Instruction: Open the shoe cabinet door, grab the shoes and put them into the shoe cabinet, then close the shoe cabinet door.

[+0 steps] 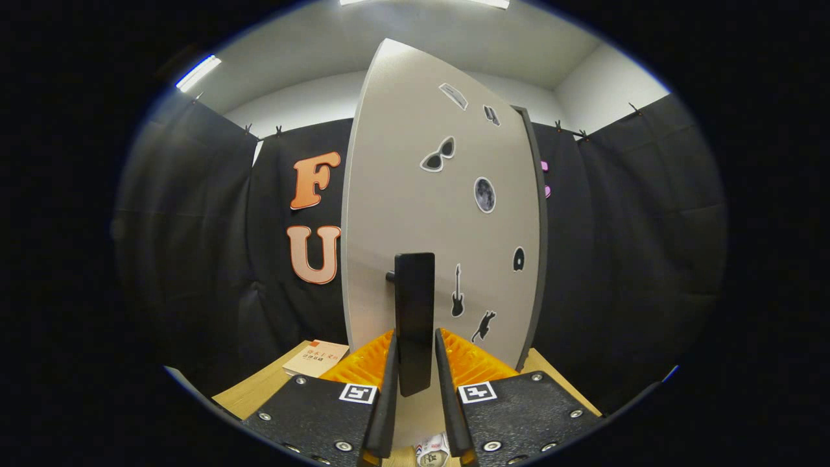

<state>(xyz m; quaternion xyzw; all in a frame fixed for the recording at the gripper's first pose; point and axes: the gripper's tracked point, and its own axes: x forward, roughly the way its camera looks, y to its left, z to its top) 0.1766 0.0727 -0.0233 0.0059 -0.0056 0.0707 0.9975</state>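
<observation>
Claw: our gripper (415, 363) pinches the black handle (415, 318) | Why: to swing the cabinet door (447, 227) | Shoes: not yet inside

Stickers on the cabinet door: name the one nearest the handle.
The guitar sticker, upright just beside the black handle the gripper straddles; the cat, record, moon and sunglasses stickers sit farther off.

A wooden table (259, 392) runs under my view. On it, toward its left edge, lies a pale booklet (316, 359) with an orange corner, flat on the wood and close to the dark cloth wall (194, 259) behind. That cloth hangs clipped along its top, with a white wall (292, 104) and lit ceiling lamps (198, 72) above.
</observation>
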